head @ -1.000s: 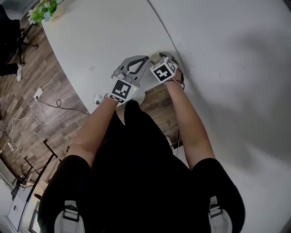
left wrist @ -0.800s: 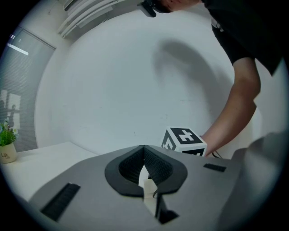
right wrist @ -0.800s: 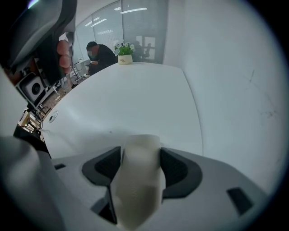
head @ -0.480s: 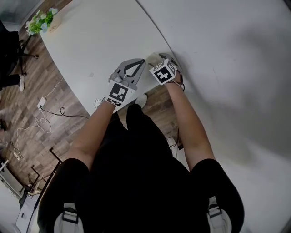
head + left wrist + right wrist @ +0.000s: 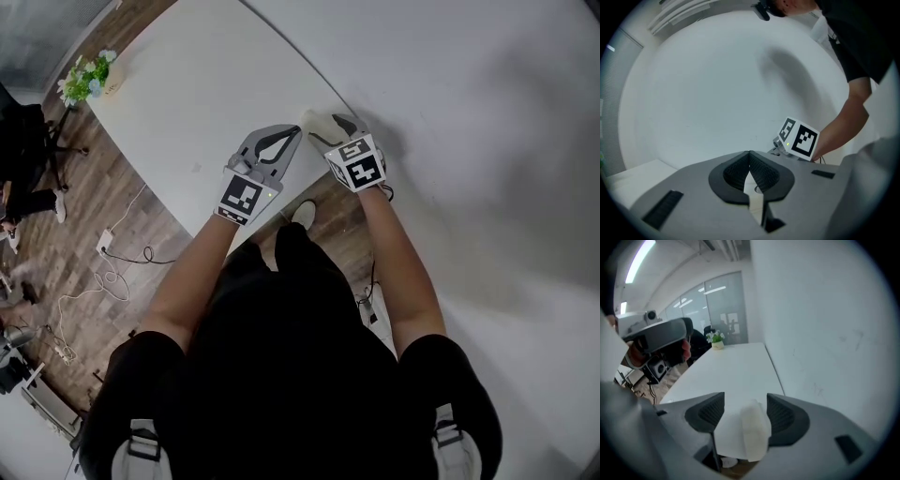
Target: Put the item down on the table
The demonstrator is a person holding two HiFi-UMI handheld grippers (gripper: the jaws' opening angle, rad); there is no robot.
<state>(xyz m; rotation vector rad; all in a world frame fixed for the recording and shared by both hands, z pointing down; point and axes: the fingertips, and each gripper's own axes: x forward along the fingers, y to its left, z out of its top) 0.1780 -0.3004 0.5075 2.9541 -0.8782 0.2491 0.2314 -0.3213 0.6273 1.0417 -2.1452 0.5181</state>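
White table is under both grippers: left gripper closed on nothing, right gripper open, pale item between its jaws.

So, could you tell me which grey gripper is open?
The right gripper, jaws apart with a pale cream item between; the left gripper has them together, empty.

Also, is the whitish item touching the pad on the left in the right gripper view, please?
Apart. The right gripper view shows bare white table between that pad and the whitish item.
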